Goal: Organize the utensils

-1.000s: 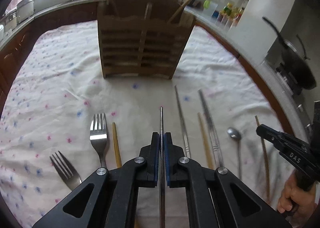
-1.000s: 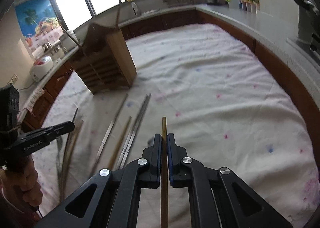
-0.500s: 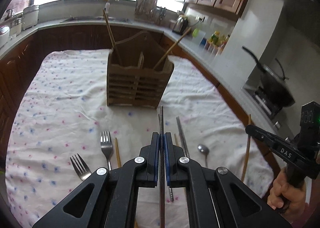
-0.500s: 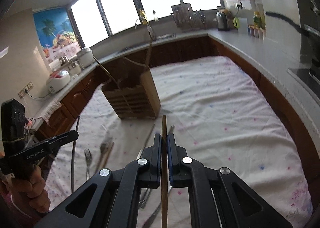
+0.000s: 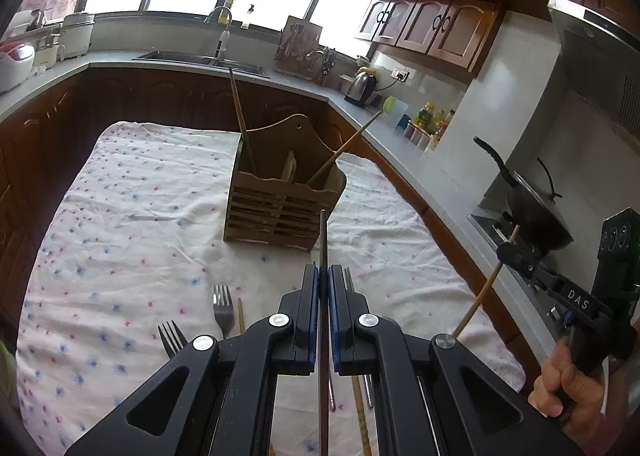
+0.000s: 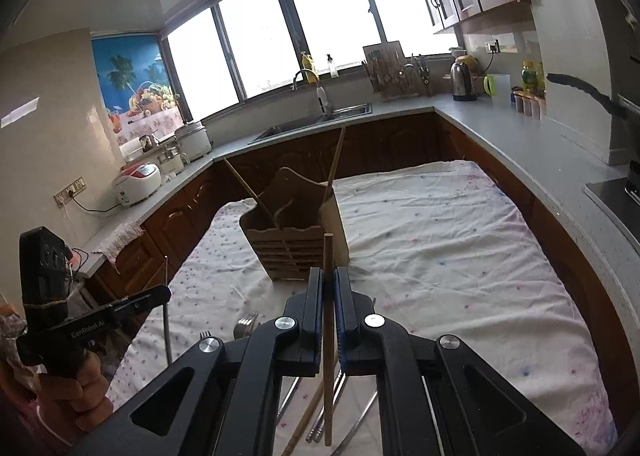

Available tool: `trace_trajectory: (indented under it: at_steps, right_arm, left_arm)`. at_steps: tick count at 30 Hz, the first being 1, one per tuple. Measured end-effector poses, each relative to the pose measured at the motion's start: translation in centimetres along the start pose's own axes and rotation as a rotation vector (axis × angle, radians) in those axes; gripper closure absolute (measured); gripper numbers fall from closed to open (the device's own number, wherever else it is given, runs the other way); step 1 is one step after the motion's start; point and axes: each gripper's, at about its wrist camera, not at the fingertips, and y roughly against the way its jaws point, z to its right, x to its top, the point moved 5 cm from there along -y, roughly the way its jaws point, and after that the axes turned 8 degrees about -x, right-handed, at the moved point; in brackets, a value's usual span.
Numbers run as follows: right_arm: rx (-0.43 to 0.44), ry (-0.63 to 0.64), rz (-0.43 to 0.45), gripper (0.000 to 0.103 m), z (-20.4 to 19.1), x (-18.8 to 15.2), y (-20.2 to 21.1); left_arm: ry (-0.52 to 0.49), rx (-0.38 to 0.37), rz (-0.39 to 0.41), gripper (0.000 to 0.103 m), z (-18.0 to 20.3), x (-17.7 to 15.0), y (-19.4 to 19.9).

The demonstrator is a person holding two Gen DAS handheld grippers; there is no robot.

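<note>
I can read "DAS" in white letters on the side of my right tool [image 5: 516, 252], and on my left tool [image 6: 160, 292] the side says something like "GenRobot.AI" (the letters are small and hard to read). My left tool is squeezed tight on a thin metal chopstick [image 5: 323, 240] that sticks out past the tips. My right tool is squeezed tight on a wooden chopstick [image 6: 328, 256] that hangs down below it too. Both are up in the air over the counter [image 5: 140, 195], which has a white cloth with little pink and blue spots on it. The wooden holder [image 5: 280, 207] stands on the cloth in front of me with two wooden sticks leaning in it, one on each side. Two forks [image 5: 222, 306] and more chopsticks lie on the cloth near me, partly hidden by my tools. Behind are a sink [image 6: 320, 121], a kettle [image 6: 462, 79] and a black pan [image 5: 532, 211].
</note>
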Motion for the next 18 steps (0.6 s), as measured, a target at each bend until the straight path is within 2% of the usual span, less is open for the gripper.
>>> trace_trajectory:
  at_steps: [18]
  right_arm:
    - [0.018,0.005,0.056,0.097,-0.9,1.8,0.5]
  left_arm:
    - [0.002,-0.002,0.031,0.101,-0.8,1.5,-0.1]
